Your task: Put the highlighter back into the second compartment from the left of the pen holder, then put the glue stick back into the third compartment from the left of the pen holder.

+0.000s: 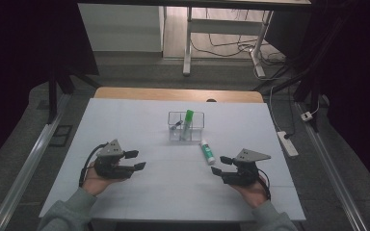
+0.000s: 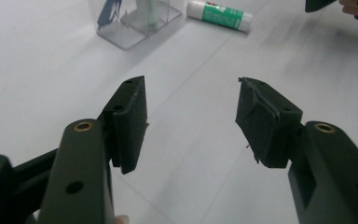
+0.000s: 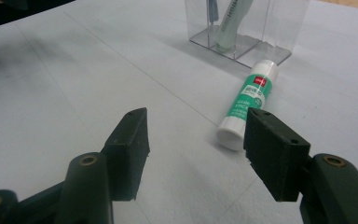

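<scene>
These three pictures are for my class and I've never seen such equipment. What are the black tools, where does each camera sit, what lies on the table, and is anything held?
A person holds a black two-jaw claw in each hand: the left claw and the right claw. One camera looks down from above; the other two ride on the claws. On the white table stands a clear plastic box with a green marker in it, and a green-and-white glue stick lies beside it. Both claws are open and hold nothing.
</scene>
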A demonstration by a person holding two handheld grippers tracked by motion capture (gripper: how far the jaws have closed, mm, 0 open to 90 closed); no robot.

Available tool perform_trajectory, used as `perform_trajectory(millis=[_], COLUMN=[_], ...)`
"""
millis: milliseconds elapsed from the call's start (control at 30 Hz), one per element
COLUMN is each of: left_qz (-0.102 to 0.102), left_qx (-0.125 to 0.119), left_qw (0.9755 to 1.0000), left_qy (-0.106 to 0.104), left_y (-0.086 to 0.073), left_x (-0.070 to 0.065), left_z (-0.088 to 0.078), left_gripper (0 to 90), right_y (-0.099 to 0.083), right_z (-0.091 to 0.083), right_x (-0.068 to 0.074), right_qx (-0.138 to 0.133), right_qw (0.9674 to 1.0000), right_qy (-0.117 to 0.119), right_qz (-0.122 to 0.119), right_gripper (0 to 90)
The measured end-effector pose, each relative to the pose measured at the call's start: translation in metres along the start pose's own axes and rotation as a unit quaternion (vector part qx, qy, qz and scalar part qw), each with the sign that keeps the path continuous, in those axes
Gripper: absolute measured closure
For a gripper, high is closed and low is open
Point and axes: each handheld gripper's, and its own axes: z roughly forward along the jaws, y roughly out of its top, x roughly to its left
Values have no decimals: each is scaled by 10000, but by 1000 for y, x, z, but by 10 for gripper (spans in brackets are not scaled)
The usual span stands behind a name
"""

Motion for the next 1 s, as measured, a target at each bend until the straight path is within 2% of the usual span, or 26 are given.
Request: perform_trajectory(millis=[100, 333, 500, 1000], left_qz=[-89, -251, -229, -325], left_qx=[2, 72, 79, 218], left_qw=[9999, 9996, 9995, 9988], left_qy=[74, 99, 191, 278], left_y=[-9, -22, -23, -29], left_x=[-2, -4, -3, 2], left_z=[-3, -4, -3, -1], left_gripper=[427, 417, 409, 364], right_y=[0, -1, -2, -2], right_z=[-1, -5, -7, -8], right_x=[-1, -3, -6, -9], right_qx=[-17, -26, 20, 129], right_qw=[10000, 9998, 9997, 9992], right_qy=[-29, -133, -203, -343], right_qz=[-22, -129, -124, -150], right_gripper=[399, 399, 399, 395])
